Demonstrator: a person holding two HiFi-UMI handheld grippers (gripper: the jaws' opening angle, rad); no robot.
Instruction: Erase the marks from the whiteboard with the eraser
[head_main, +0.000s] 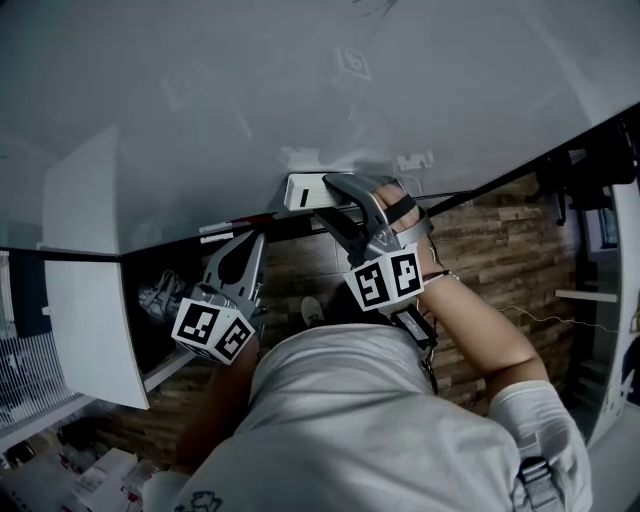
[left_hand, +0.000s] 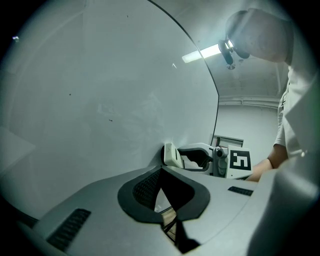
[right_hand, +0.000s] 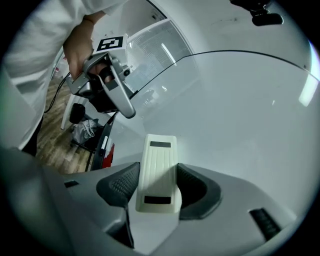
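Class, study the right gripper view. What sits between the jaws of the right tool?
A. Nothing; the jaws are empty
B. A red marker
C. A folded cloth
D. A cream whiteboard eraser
D: in the right gripper view, the cream ribbed eraser is clamped between the pads of the right tool, its far end against the whiteboard.
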